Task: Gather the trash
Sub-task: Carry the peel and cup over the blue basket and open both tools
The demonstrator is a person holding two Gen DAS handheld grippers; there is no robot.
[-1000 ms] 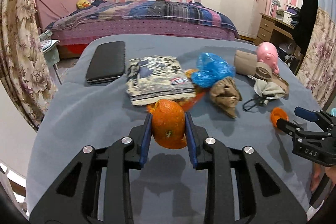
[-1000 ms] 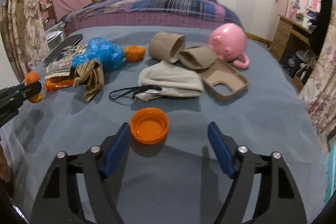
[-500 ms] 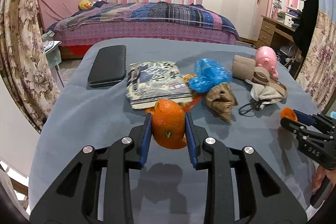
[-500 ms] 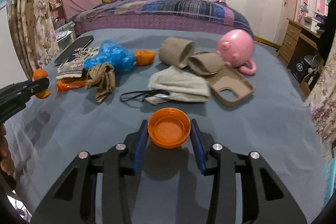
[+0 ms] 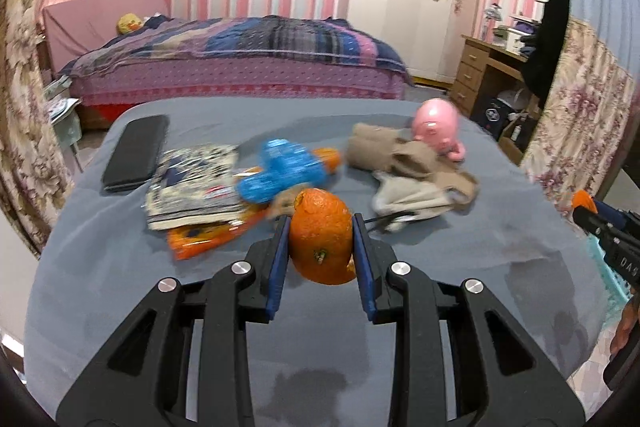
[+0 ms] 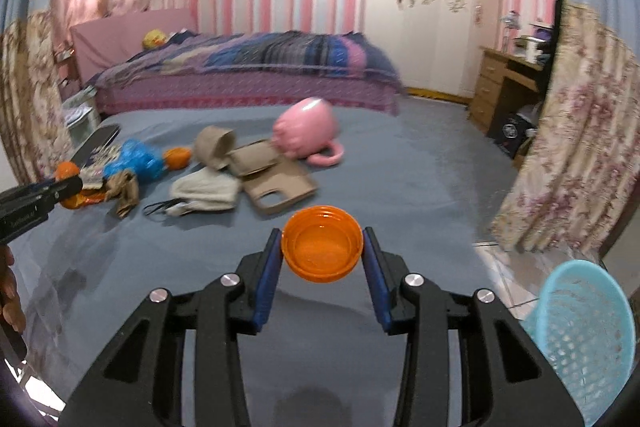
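Grey table [image 6: 420, 167], blue basket [image 6: 584, 331] beside it – right view only

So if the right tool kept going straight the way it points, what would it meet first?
Probably the tan phone case, just beyond the orange cap held in the right tool; the grey bedcover might come first, depth being unclear.

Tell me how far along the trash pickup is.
Nothing shows in the basket yet. In hand: left gripper clamps orange peel; right gripper clamps an orange cap. Left on the table: blue bag, orange wrapper and other clutter.
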